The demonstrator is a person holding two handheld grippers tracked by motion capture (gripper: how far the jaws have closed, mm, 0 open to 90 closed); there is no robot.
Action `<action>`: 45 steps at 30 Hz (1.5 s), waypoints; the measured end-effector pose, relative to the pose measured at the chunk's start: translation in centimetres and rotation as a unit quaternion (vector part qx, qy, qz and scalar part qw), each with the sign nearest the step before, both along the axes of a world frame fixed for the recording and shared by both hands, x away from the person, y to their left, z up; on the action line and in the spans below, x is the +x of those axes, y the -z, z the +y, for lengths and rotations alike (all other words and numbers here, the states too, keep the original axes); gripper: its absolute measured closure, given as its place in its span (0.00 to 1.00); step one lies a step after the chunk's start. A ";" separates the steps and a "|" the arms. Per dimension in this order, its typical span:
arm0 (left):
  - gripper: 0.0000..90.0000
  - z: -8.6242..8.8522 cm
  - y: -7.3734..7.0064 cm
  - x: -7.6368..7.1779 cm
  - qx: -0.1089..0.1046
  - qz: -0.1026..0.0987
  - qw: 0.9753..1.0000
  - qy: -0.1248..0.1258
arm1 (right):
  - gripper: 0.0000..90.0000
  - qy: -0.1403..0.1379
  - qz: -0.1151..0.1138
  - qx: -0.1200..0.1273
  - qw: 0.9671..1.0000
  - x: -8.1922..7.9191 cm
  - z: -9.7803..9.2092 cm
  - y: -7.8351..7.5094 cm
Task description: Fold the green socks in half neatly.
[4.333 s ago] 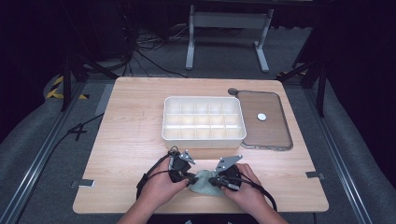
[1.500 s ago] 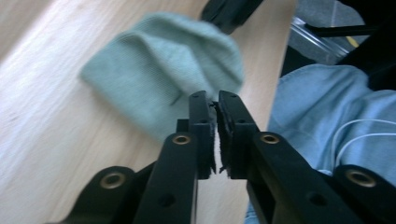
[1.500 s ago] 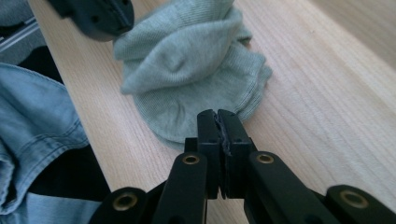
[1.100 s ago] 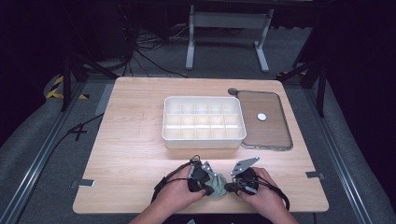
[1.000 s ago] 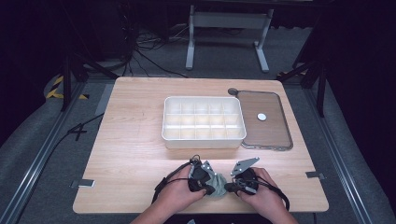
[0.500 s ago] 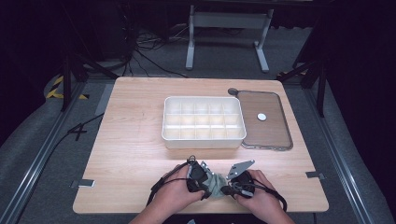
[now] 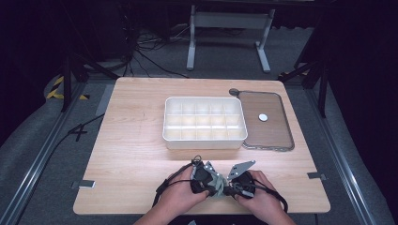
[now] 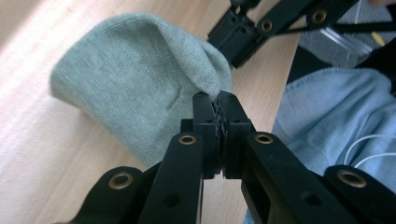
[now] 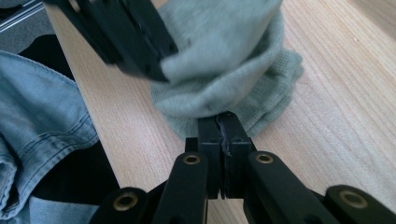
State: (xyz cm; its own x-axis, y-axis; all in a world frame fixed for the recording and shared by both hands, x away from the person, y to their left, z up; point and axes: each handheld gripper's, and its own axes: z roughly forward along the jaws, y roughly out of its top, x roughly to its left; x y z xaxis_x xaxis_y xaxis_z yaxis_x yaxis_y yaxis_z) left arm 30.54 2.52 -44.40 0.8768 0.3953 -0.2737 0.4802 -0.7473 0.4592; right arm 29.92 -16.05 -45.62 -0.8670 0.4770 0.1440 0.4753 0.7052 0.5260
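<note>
At the near edge of the tabletop, in front of the white compartment box, a person's two hands hold a gripper each over a small grey-green knitted cloth. The left gripper has its fingers closed on a fold of the cloth, pinching the fabric at its edge nearest the person; the rest of the cloth bulges away from the fingers and rests on the wood. The right gripper likewise has its fingers shut on the cloth's lower bunched edge, with a thin sliver of fabric visible between them. The two grippers face each other across the cloth, close together, the left hand and right hand on either side of it.

The white compartment box sits at mid-table, well apart from the cloth; its cells appear unfilled. Just beside the box on the right lies a brown transparent lid with a small white disc on it. Blue denim clothing shows beyond the table edge.
</note>
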 end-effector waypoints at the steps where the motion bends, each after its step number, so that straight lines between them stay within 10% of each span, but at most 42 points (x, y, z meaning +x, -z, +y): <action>1: 0.96 -0.1 0.5 0.1 -0.006 0.010 1.000 -0.005 | 0.99 0.000 0.000 -0.001 1.000 0.0 0.0 0.0; 12: 0.66 0.7 -0.1 -0.1 -0.050 0.037 0.998 -0.001 | 0.96 0.012 -0.019 0.018 1.000 0.1 -1.2 -2.2; 25: 0.78 3.1 -1.4 0.0 -0.075 0.016 0.997 -0.017 | 0.92 0.004 -0.100 0.106 0.989 0.1 1.8 -4.5; 32: 0.71 1.6 -0.1 -0.6 -0.069 0.013 0.998 0.007 | 0.89 0.003 -0.079 0.085 0.993 0.6 2.5 -3.4; 38: 0.68 3.0 -1.6 -0.1 -0.115 0.020 0.993 0.000 | 0.93 0.005 -0.055 0.051 0.997 0.8 2.0 -2.1; 45: 0.88 3.2 -1.4 1.2 -0.106 -0.074 0.991 -0.042 | 0.92 -0.004 -0.046 0.029 0.999 0.6 1.7 -1.5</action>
State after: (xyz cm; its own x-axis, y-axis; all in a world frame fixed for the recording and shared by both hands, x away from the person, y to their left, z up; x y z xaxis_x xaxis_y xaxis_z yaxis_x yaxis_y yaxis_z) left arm 31.71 5.74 -42.95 0.8804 0.4152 -0.2291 0.4518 -0.5871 0.6717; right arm 30.48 -14.34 -44.14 -0.8812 0.4640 0.0910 0.4184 0.6755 0.6072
